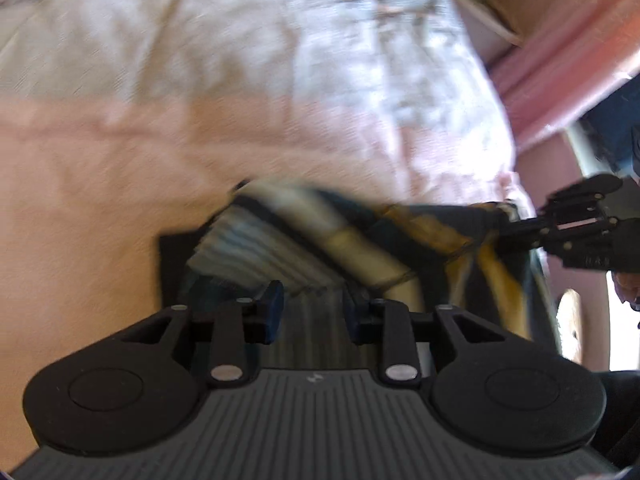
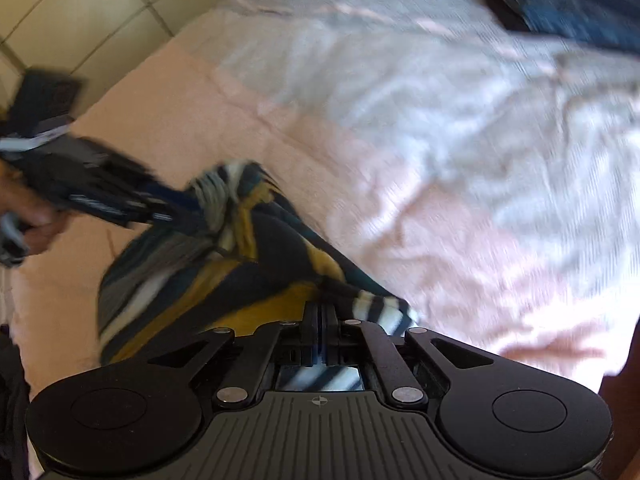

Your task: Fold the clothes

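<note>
A striped garment (image 1: 400, 240) in navy, mustard, white and grey hangs bunched between both grippers above the bed. In the left wrist view my left gripper (image 1: 316, 312) has a thick fold of it between its blue pads. My right gripper (image 1: 504, 226) pinches the garment's far right edge. In the right wrist view my right gripper (image 2: 320, 312) is shut tight on a black-and-white striped corner of the garment (image 2: 260, 272). My left gripper (image 2: 192, 210) grips a gathered bunch at the left, with a hand (image 2: 36, 224) behind it. Both views are motion-blurred.
A pink blanket (image 1: 120, 160) covers the bed, with a crumpled white-grey sheet (image 1: 280, 60) further back. Dark blue cloth (image 2: 580, 8) lies at the far edge. A tiled floor (image 2: 80, 8) shows beyond the bed's left side, and a pink wall or frame (image 1: 560, 60) at the right.
</note>
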The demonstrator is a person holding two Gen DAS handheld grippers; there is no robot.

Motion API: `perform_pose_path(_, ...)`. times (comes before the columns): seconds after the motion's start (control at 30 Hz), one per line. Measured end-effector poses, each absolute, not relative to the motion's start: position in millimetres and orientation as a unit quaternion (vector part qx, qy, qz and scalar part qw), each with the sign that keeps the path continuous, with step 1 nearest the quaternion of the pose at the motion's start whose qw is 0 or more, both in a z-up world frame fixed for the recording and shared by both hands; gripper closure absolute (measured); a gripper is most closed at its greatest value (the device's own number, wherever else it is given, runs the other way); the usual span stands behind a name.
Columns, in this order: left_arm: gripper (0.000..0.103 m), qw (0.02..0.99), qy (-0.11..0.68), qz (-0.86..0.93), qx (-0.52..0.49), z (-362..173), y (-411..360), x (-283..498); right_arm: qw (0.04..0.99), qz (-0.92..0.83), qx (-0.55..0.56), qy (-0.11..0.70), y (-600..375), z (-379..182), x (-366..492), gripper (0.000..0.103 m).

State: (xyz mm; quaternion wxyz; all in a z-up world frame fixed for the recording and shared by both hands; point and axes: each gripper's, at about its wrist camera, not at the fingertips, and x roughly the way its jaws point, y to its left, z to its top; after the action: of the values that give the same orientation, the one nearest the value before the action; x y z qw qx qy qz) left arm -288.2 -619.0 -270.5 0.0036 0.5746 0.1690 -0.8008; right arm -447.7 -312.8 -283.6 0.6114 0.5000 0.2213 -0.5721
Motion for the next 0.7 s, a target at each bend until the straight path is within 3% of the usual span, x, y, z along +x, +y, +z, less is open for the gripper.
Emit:
perform_pose_path(0.13, 0.071, 0.019, 0.171, -0.804, 0.569, -293.1, -623.8, -278.6, 0.611, -0.567, 0.496, 0.242, -314.7, -297.6, -447.1, 0.103)
perform_pose_path(0.27, 0.075, 0.029, 0.142, -0.813, 0.564, -278.2, -618.4, -267.0, 0.623, -0.572, 0.449, 0.289, -316.9, -279.4, -429.2, 0.103)
perform_pose_path(0.33, 0.075, 0.027, 0.104, -0.821, 0.561, -269.1, -606.5, -244.1, 0.629, -0.575, 0.423, 0.306, -310.2, -265.5, -414.8, 0.092)
perform_pose_path(0.4, 0.069, 0.026, 0.066, -0.828, 0.556, -259.9, -594.6, -221.1, 0.641, -0.573, 0.394, 0.326, -298.6, -253.6, -392.8, 0.050)
perform_pose_path(0.43, 0.067, 0.026, 0.047, -0.831, 0.553, -255.4, -588.6, -209.7, 0.651, -0.565, 0.380, 0.336, -291.1, -251.9, -377.3, 0.044)
perform_pose_path(0.6, 0.064, 0.023, -0.049, -0.842, 0.537, -232.5, -558.9, -152.4, 0.696, -0.523, 0.308, 0.384, -254.0, -243.4, -299.6, 0.043)
perform_pose_path(0.7, 0.064, 0.018, -0.079, -0.843, 0.532, -246.6, -543.5, -143.5, 0.718, -0.492, 0.256, 0.421, -233.9, -256.6, -257.7, 0.043)
